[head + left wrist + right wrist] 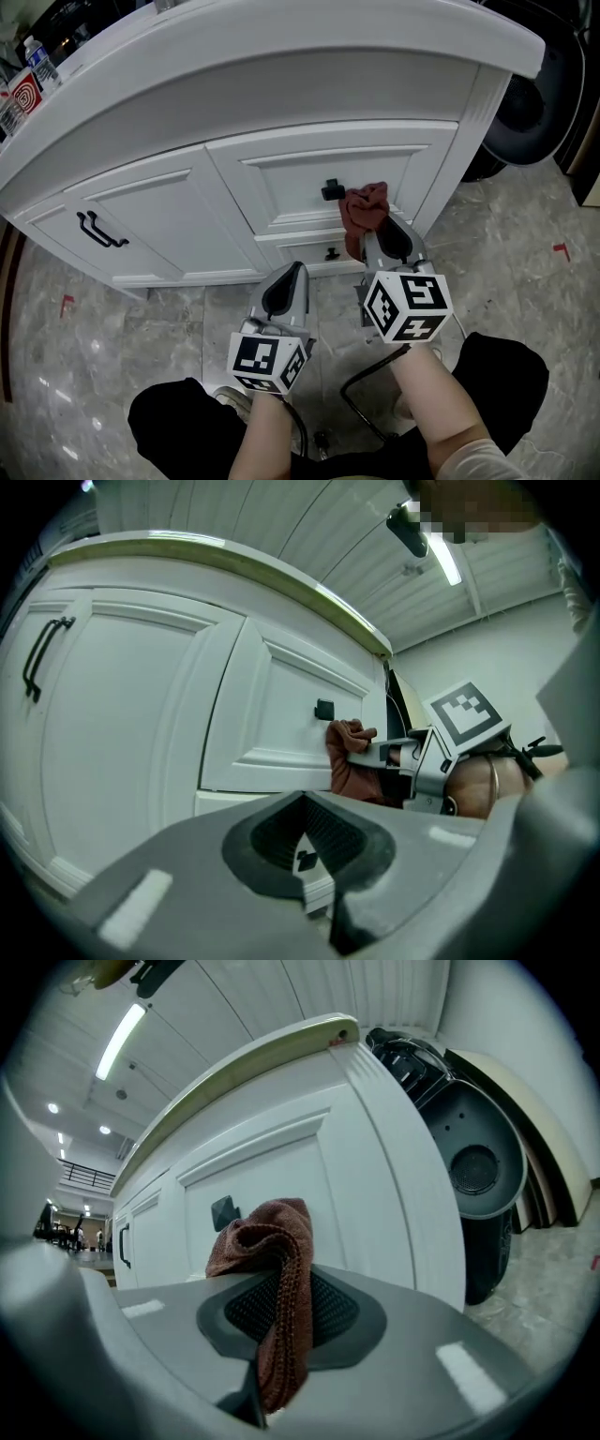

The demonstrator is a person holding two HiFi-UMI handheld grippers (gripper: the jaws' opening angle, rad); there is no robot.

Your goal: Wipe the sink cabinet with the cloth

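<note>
Right gripper view: the cloth [272, 1241] is pinched by the right claw [281, 1283]; the left claw [305, 803] is pressed together. A bottle [42, 62] is shown only in head view.

A grey marbled floor [525, 234] bears two red tape marks [561, 249]. A black round-fronted machine [534, 103] stands at right, and a water bottle [42, 64] at far left.

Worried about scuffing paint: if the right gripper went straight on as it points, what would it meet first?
Probably the white drawer front, right of the black knob; the cloth in the right gripper would touch first.
</note>
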